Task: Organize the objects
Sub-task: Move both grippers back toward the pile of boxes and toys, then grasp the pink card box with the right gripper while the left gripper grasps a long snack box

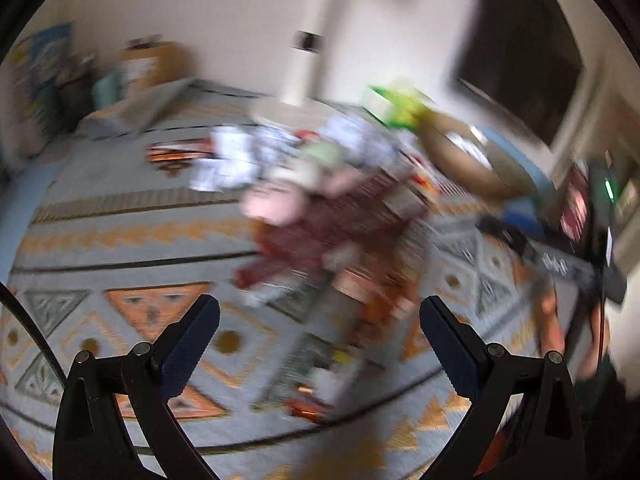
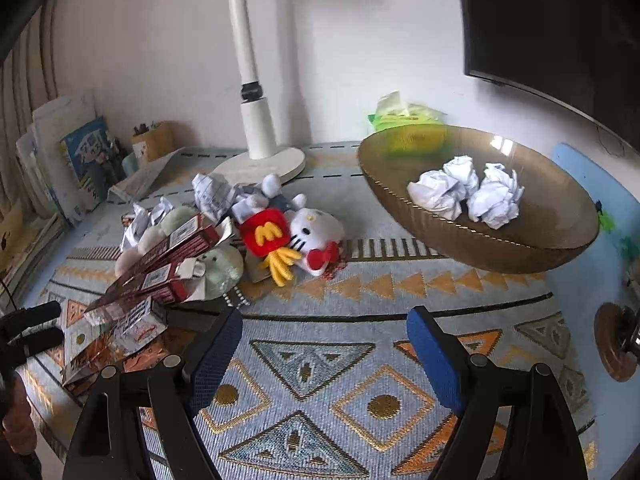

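Crumpled paper balls (image 2: 216, 196) lay in the clutter pile at centre left of the right wrist frame, mixed with red cartons (image 2: 168, 256), a white cat plush (image 2: 316, 236) and a green round plush (image 2: 218, 268). I judged the step in hand to be sorting loose paper into the brown bowl (image 2: 520, 248) at centre right of that frame. The bowl held three paper wads (image 2: 468, 194) and nothing else that I could see.

The right gripper (image 2: 324, 344) hung over the patterned rug (image 2: 320, 380) with jaws spread wide and empty. The pile lay up and left of its jaws; the bowl lay up and right, nearer. The cartons' long axes ran from lower left to upper right.

The left gripper (image 1: 320, 332) was likewise spread and empty. Its view was heavily blurred; the pile sat straight ahead, above its jaws at frame centre. I judged the left gripper better aligned to the pile, the right to the bowl
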`<state>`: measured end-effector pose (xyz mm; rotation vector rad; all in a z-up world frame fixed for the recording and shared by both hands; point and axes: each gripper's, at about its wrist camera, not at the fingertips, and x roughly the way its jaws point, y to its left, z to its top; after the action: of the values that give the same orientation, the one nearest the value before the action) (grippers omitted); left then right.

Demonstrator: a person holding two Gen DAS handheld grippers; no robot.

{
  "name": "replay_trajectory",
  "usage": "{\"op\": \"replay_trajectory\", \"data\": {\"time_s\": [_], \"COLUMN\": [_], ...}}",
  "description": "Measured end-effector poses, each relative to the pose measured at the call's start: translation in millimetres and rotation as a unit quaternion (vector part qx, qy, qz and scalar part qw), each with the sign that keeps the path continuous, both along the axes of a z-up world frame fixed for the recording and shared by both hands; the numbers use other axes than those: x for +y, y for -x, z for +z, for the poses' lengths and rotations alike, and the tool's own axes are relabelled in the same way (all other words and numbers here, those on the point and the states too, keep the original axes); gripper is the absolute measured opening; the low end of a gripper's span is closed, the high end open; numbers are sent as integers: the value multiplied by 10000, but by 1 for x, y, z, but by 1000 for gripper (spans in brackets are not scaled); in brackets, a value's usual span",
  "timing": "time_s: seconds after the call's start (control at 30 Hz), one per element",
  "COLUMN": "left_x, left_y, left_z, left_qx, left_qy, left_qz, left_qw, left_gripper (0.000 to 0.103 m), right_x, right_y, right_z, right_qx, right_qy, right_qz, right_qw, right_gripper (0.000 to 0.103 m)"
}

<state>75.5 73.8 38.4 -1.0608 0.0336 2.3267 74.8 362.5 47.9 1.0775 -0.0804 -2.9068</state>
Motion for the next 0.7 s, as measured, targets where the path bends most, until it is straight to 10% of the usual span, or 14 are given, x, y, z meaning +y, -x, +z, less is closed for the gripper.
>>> {"op": "replay_trajectory", "data": {"time_s": [0.1, 0.23, 0.33, 0.7], "left_x": [22, 36, 34, -34], "left_y": [-1, 7, 3, -27], "left_z": [-5, -18, -18, 1], "left_qx": [4, -324, -312, -177], "left_qy": [301, 464, 390, -231], "left_qz": [-249, -419, -383, 536], "left_qw": [9992, 9975, 9980, 9981], "left_gripper": [99, 49, 31, 24], "right_x": [-5, -18, -31, -107], "right_y": [0, -2, -7, 2], "right_z": [-1, -5, -9, -22], "right_qx": [-58, -225, -355, -969], "right_qy": [-35, -106, -107, -12], "right_qz": [188, 623, 909, 1921], "right_qw": [9998, 9977, 9952, 9766], "right_gripper": [83, 83, 83, 83]}}
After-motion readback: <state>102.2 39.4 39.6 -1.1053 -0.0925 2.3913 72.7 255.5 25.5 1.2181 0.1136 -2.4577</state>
